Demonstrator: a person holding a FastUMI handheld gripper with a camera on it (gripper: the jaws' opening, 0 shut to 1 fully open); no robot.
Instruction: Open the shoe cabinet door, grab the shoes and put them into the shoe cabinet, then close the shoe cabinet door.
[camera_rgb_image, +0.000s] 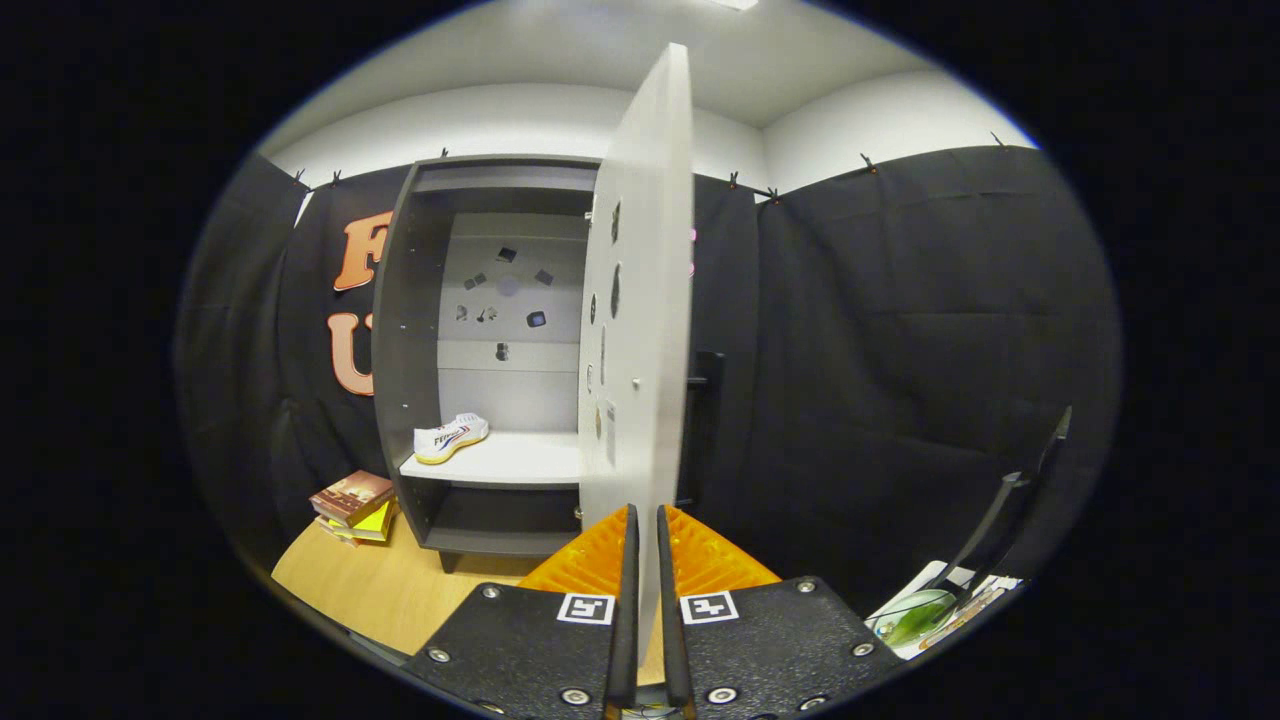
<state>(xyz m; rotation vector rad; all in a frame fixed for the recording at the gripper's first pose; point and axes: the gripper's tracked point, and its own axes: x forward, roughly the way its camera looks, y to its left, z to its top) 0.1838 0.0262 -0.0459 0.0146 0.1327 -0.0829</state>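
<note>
Gripper view looks straight along the edge of the shoe cabinet door (640, 330), which stands swung out, open, toward the camera, its lower edge running down into the narrow gap between the two fingers. The gripper (646, 520) is nearly closed, with both fingers (600, 555) lying close against either face of the panel; it seems clamped on the door, though actual contact is hard to confirm. Several small dark marks dot the door's inner face.

Left of the door the shoe cabinet (400, 330) is open, a dark-framed unit with a pale back panel carrying scattered small stickers. A white shoe (451, 438) with coloured stripes and a yellowish sole lies on the pale middle shelf (520, 462), near the shelf's left front corner, toe pointing left. A lower compartment beneath it is dark.

The cabinet stands on a wooden floor (370, 590). Just beside its lower left corner sits a small stack of books (352, 505). Beyond the fingers to the right, some papers and a greenish object (915, 615) lie low against the dark cloth wall
</note>
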